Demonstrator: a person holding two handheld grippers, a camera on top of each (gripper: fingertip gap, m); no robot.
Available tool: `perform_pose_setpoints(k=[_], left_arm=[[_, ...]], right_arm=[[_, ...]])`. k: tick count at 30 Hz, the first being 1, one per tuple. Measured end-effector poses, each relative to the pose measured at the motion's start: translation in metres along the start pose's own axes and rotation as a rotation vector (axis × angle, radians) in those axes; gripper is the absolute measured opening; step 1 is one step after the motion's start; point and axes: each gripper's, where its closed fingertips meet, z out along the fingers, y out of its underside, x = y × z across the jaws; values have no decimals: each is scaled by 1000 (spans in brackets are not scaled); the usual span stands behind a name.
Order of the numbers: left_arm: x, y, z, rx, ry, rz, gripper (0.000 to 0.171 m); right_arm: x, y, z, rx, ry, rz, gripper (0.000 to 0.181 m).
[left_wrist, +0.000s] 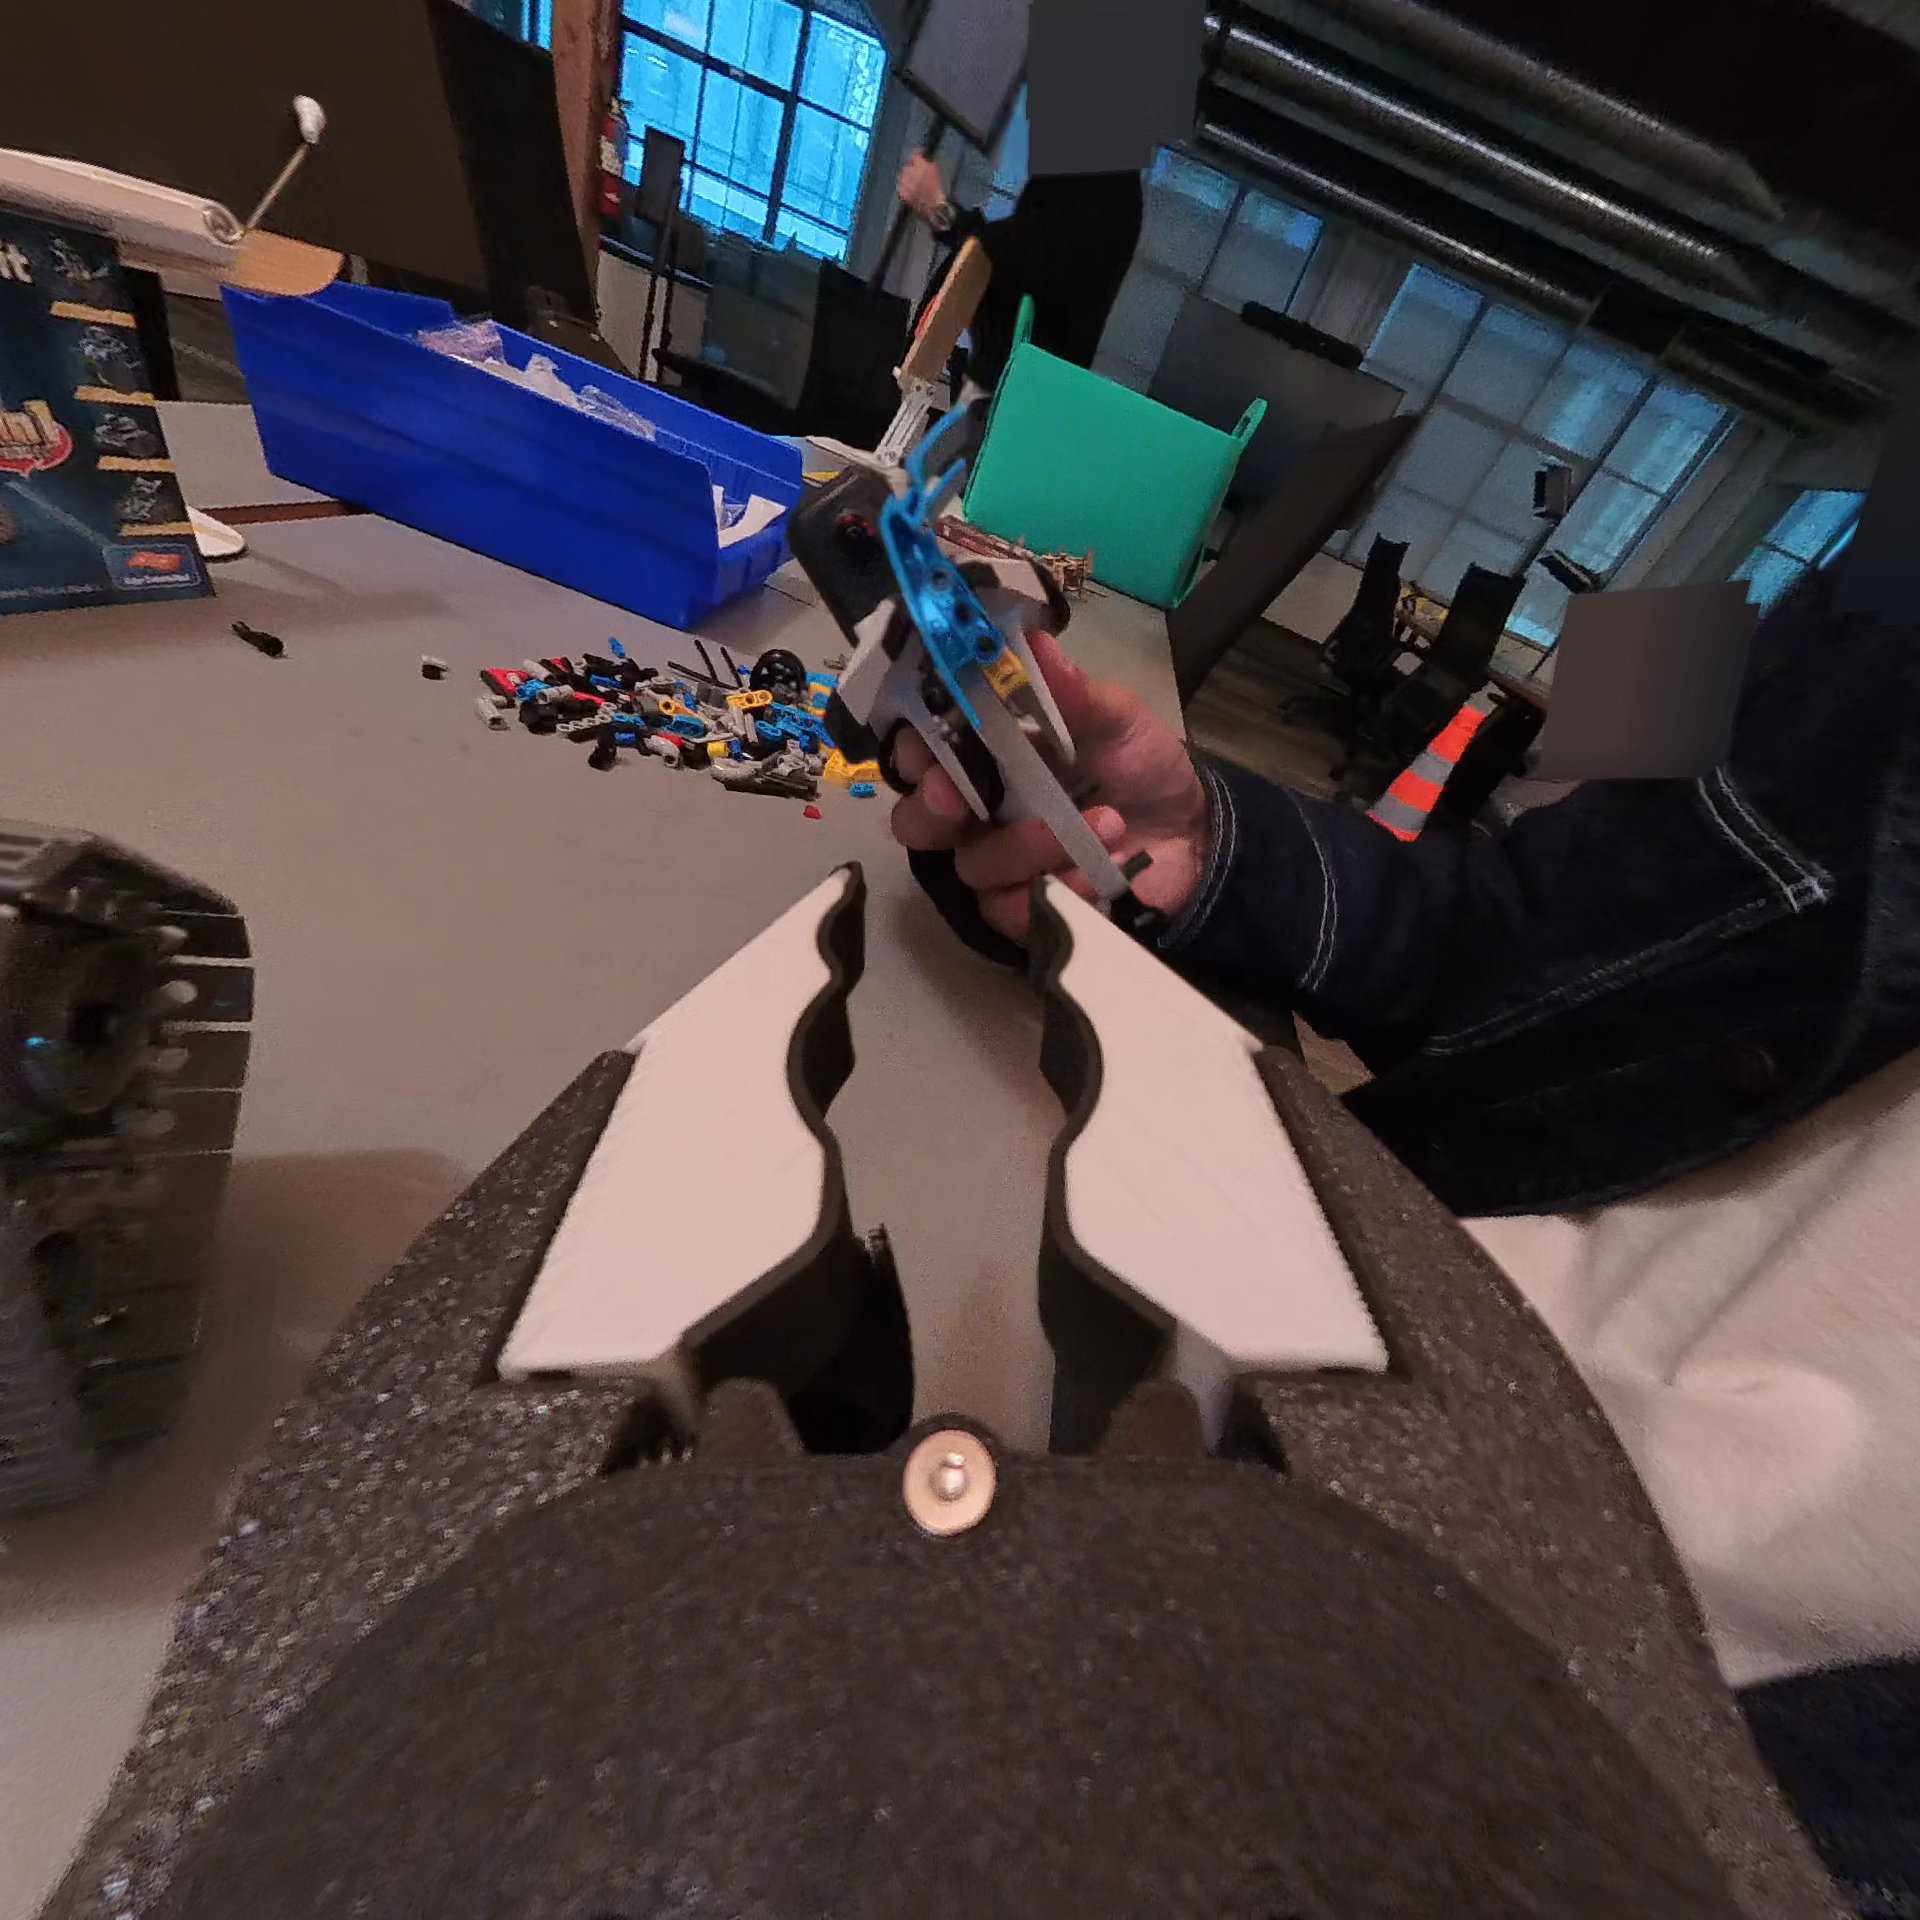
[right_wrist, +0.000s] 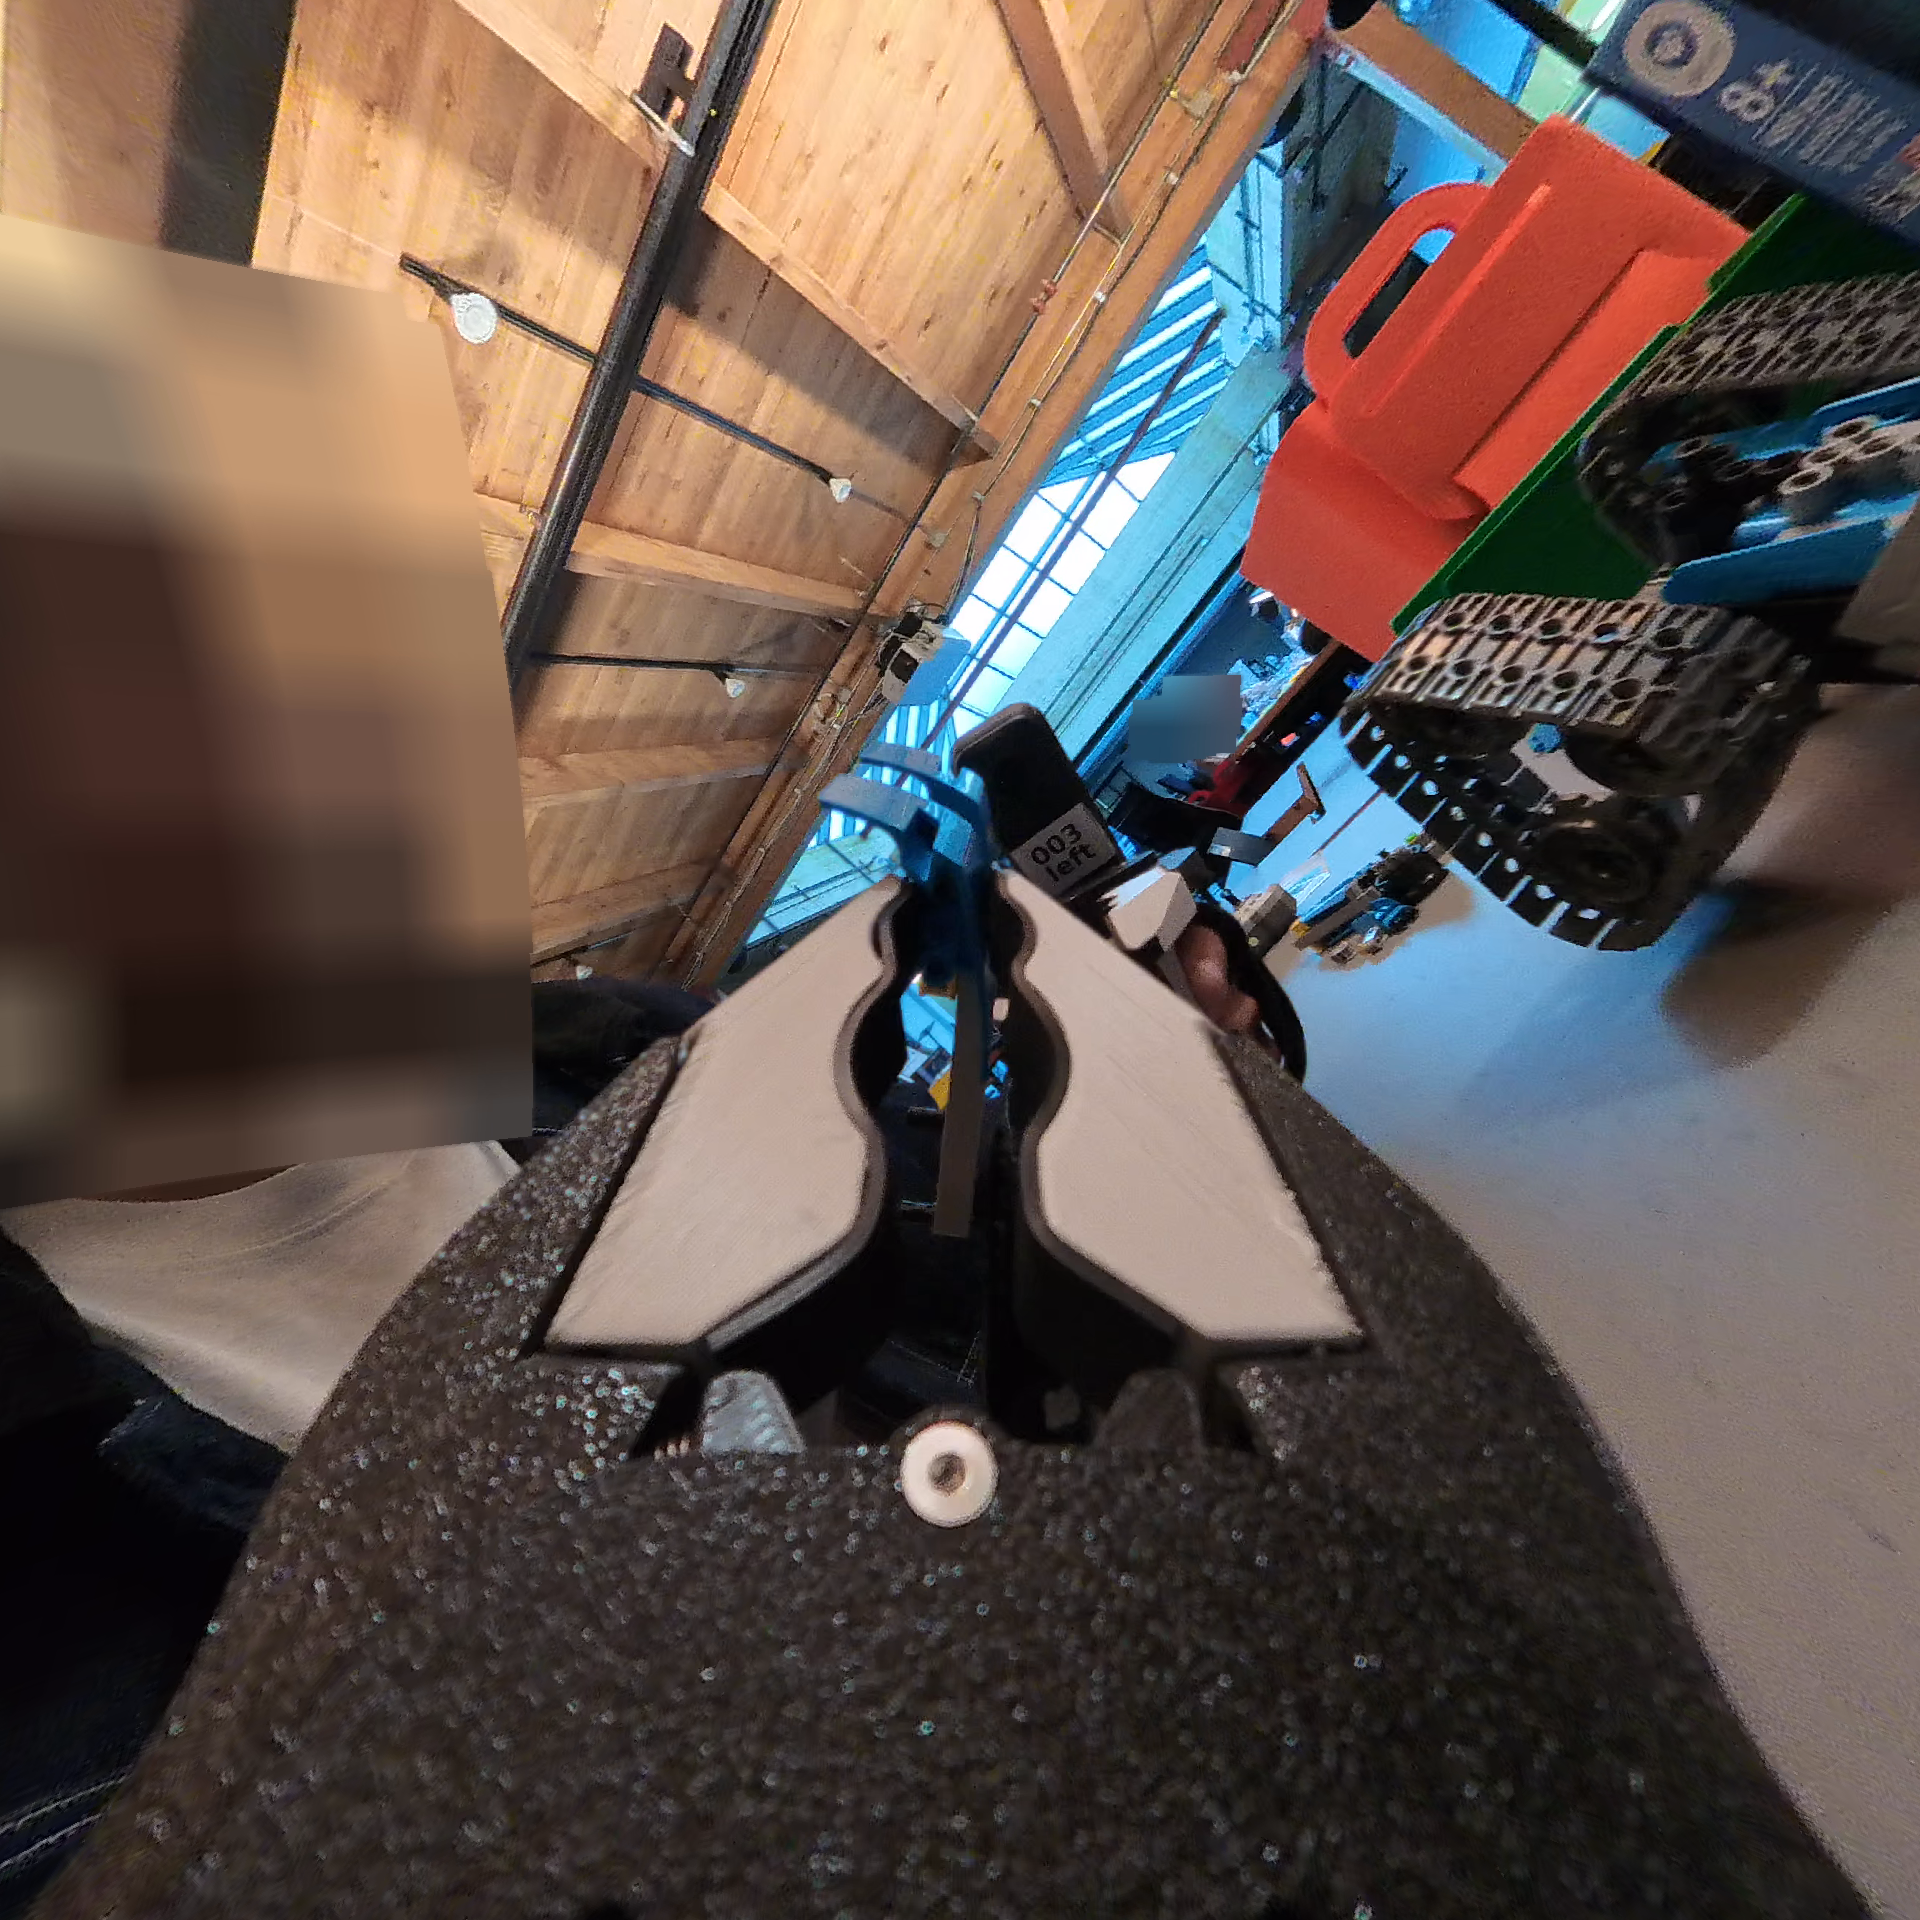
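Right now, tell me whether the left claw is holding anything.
No: in the left wrist view the left claw stands open with only bare grey table showing between its white fingers.

Blue brick assembly (right_wrist: 951, 935) in right gripper (right_wrist: 948, 914)

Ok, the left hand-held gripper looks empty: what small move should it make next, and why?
Probably ease the left hand-held gripper forward toward the blue brick piece pinched in the right hand-held gripper: its own jaws stand open and empty, pointing toward that piece, short of it.
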Motion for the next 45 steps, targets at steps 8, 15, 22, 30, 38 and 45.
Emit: perform_pose_setpoints(k=[8,15,22,30,38,45], left_arm=[[17,3,27,10,83,-128,34],[3,3,18,18,-6,-89,14],[-53,9,-9,-161,-551,450,14],[-46,-15,-20,-256,-886,1178,14],[-31,-15,-12,-263,-899,1443,13],[-33,-13,-11,-273,-895,1433,13]], right_arm=[[0,8,20,2,38,-132,10],[10,5,14,-7,172,-263,16],[34,-10,-7,31,357,-279,44],[18,4,13,-45,294,-395,64],[14,11,17,-64,226,-316,57],[15,22,21,-120,213,-301,44]])
